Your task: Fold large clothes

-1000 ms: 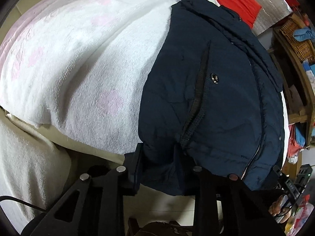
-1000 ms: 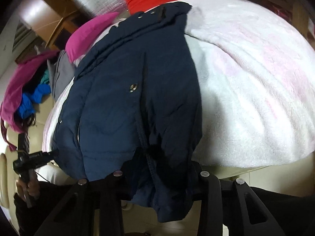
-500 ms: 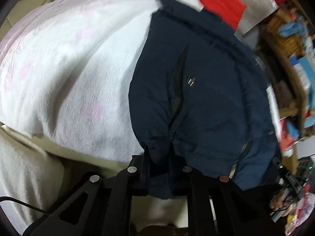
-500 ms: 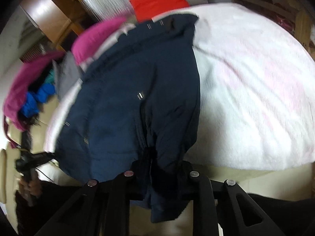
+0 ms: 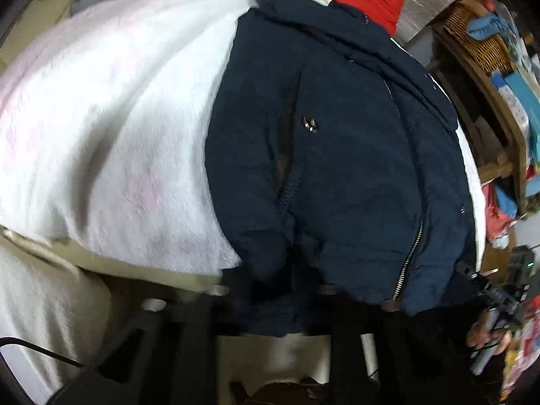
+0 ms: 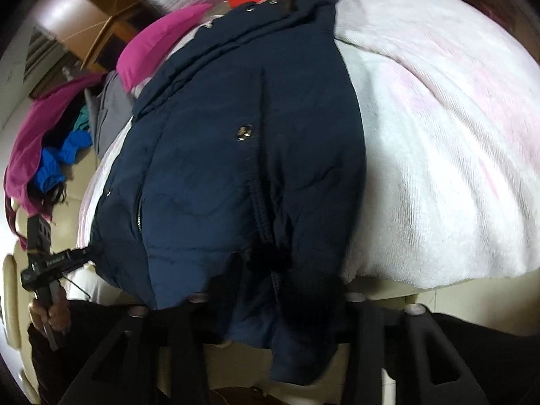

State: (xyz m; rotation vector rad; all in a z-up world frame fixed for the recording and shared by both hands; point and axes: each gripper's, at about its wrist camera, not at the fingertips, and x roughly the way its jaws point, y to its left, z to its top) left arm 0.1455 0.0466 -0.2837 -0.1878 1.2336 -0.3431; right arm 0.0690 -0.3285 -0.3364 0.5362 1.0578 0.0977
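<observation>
Both grippers — fingertips hidden (blurred) — pinch the jacket (image 5: 337, 155) hem.

The left gripper (image 5: 270, 287) points steeply down, its jaws drawn nearly together after closing over the last second, and they seem clamped on the near hem of the navy jacket (image 5: 337, 152), though blur hides the pads. The right gripper (image 6: 280, 287) is tilted down likewise, jaws narrowed the same way onto the hem at the jacket's other side. Each wrist view catches the other tool at its edge, with the right hand (image 5: 486, 337) wrapped round one handle and the left hand (image 6: 50, 310) round the other.
</observation>
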